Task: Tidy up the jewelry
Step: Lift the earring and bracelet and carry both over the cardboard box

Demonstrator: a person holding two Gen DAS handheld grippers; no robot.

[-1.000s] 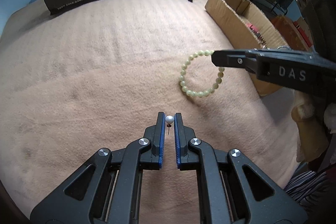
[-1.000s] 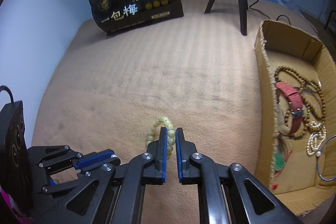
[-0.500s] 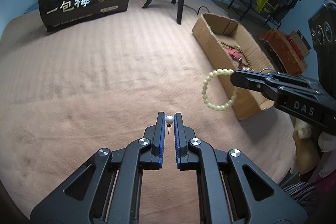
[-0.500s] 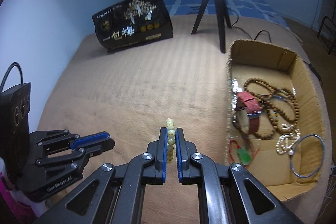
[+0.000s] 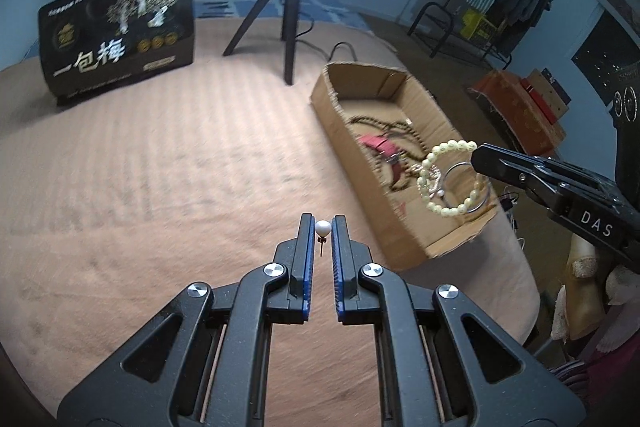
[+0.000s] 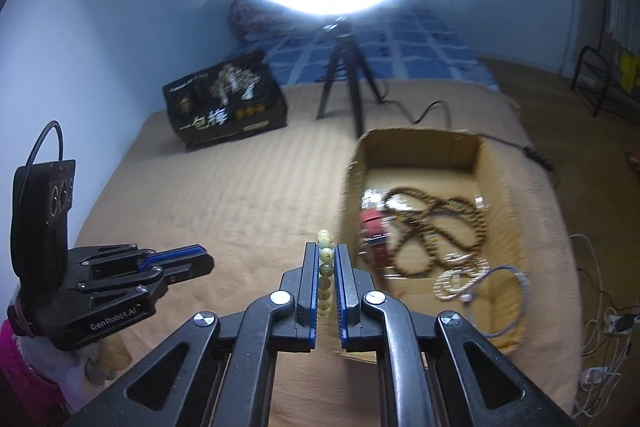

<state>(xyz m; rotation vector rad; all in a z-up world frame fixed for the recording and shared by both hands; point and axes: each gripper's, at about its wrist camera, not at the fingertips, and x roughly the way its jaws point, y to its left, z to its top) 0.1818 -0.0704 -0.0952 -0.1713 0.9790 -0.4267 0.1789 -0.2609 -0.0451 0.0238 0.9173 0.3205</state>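
My left gripper (image 5: 322, 227) is shut on a pearl stud earring (image 5: 322, 227) and holds it above the tan blanket, left of the cardboard box (image 5: 332, 99). My right gripper (image 6: 325, 251) is shut on a pale green bead bracelet (image 6: 325, 269), which hangs edge-on between its fingers. In the left wrist view the bracelet (image 5: 430, 163) hangs from the right gripper (image 5: 478, 157) over the box's near end. The box (image 6: 420, 147) holds brown bead strands, a red watch strap, a white bead string and a metal bangle.
A black printed package (image 5: 116, 31) stands at the back left of the blanket. A black tripod (image 5: 290, 11) with a ring light stands behind the box. The bed's right edge drops off past the box, with cables on the floor (image 6: 600, 327).
Both grippers have risen and tilted up. The right gripper has carried the bracelet rightward, from over the blanket to above the box's near end. The left still holds the earring.
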